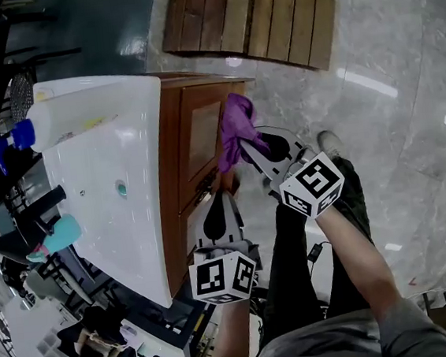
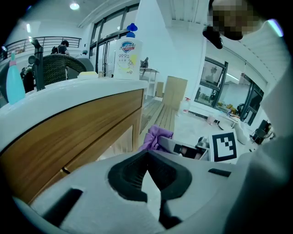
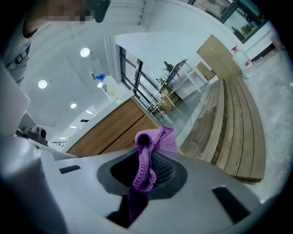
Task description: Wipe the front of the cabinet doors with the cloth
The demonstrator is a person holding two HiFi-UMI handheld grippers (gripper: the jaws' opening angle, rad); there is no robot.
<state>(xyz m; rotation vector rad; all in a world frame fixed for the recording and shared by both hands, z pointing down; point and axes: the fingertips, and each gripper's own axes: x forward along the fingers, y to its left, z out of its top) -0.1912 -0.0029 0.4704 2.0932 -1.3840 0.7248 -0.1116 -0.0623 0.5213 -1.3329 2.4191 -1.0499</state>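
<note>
Cloth (image 1: 238, 126) sat pinched between my right gripper's (image 1: 245, 149) jaws, bunched at the front of the wooden cabinet door (image 1: 201, 140). My left gripper (image 1: 226, 191) hung nearby, jaws together, empty. I judged the wipe needed flat pressure and overlapping strokes along the panel.

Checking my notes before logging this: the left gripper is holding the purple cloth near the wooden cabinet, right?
No, the right gripper is holding the purple cloth near the wooden cabinet; the right gripper view shows it clamped between its jaws.
</note>
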